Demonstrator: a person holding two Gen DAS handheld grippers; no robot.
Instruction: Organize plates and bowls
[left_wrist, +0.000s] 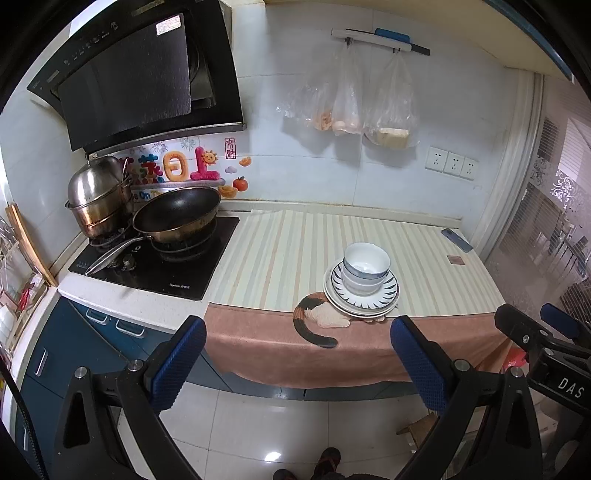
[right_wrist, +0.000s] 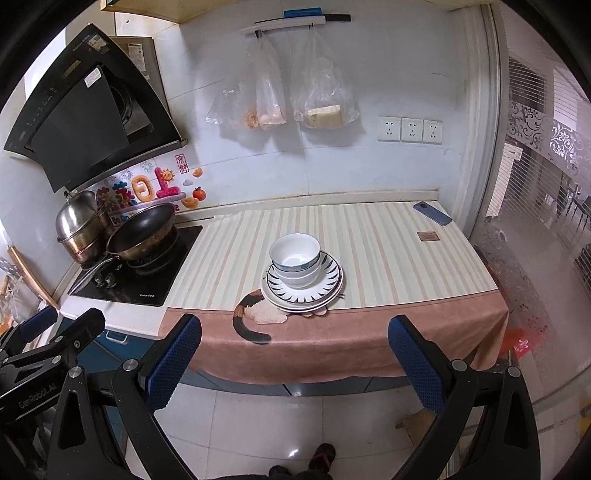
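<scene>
Left gripper (left_wrist: 297, 334): jaws spread wide, holding nothing.
Right gripper (right_wrist: 295, 332): jaws spread wide, holding nothing.
Bowls (right_wrist: 294, 258): nested, atop the plates.
Plates (right_wrist: 325, 286): stacked near the desk (right_wrist: 388, 251) front edge, well apart from both grippers.

You read "DAS" in white on black body of right claw (left_wrist: 554, 325), at 4 o'clock in your left wrist view. "GenRobot.AI" runs along black body of left claw (right_wrist: 51, 325), at 8 o'clock in your right wrist view. Wall decal (left_wrist: 177, 170) behind pans: large colourful characters "日上", "On" below. Small red seal sticker (left_wrist: 230, 148) beside it: characters too small to read. Hob (left_wrist: 155, 258) front edge: brand script, illegible. Hood (left_wrist: 129, 74) label: illegible.
</scene>
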